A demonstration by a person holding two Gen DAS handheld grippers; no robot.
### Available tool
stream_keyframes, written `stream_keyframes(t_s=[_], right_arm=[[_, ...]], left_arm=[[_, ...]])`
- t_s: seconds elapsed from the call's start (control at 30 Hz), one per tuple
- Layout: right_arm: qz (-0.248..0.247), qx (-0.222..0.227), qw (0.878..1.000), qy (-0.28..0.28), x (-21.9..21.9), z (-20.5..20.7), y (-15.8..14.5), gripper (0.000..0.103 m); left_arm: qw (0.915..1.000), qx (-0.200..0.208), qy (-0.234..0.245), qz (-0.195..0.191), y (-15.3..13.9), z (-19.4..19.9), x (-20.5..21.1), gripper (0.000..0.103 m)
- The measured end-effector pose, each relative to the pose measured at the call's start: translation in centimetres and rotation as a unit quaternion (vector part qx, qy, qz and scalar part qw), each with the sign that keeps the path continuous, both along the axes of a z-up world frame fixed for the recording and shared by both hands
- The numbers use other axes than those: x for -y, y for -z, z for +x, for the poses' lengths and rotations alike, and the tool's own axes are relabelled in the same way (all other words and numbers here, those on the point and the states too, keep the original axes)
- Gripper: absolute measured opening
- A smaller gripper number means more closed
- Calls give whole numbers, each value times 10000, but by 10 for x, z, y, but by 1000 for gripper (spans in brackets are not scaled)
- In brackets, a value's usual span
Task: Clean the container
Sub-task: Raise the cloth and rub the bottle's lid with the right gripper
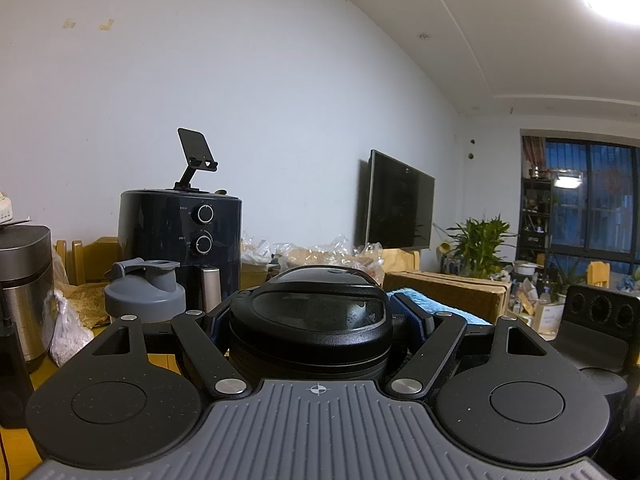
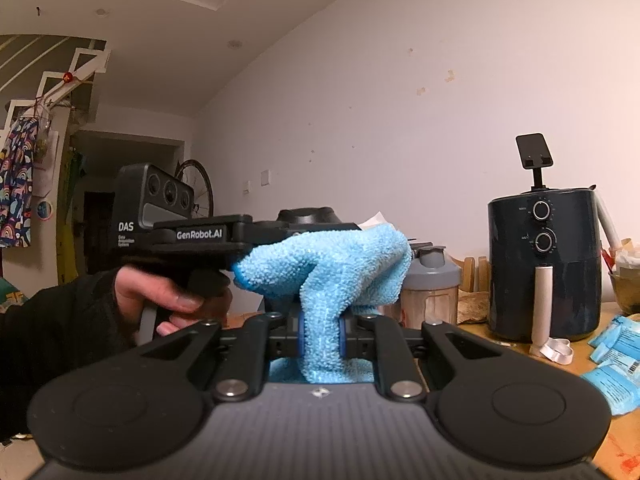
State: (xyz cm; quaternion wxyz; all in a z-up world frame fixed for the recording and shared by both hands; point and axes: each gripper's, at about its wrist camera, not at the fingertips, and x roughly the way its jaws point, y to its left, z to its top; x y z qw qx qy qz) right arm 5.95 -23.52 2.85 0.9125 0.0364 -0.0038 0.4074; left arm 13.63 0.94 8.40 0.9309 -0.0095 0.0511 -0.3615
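- Left tongs [image 1: 316,320] pinch the black container [image 1: 308,320], held up in front of the air fryer [image 1: 180,236].
- Right tongs [image 2: 320,336] pinch the blue cloth [image 2: 328,272], draped against the container.
- Judged wiping: hold the container steady and keep the cloth pressed firm.

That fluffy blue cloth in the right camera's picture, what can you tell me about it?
The blue cloth looks like soft, looped microfibre, light blue. The right hand-held gripper pinches it between its blue-edged fingers, so a narrow waist stands upright there. Above, it bunches into a wide fold that drapes against the left hand-held gripper beside it. A short tail hangs below the fingers. In the left camera only a blue edge shows.
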Motion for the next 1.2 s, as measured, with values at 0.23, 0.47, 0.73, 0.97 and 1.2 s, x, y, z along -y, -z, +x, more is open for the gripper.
stream_keyframes(t_s=[0.23,0.47,0.73,0.97,1.2], right_arm=[[-94,-64,9998,134,15,-12,5,9],[-225,-182,9992,267,31,-25,12,9],[-279,-276,9985,391,45,-38,18,9],[-281,-375,9979,457,53,-45,24,9],[-305,-383,9978,449,52,-46,24,9]], left_arm=[[10000,1,1,-9,-2,0,1,77],[10000,16,-4,-24,-1,-1,1,77],[10000,31,-13,-37,0,-3,1,77],[10000,38,-18,-44,-1,-3,1,77],[10000,43,-19,-46,-1,-1,0,77]])
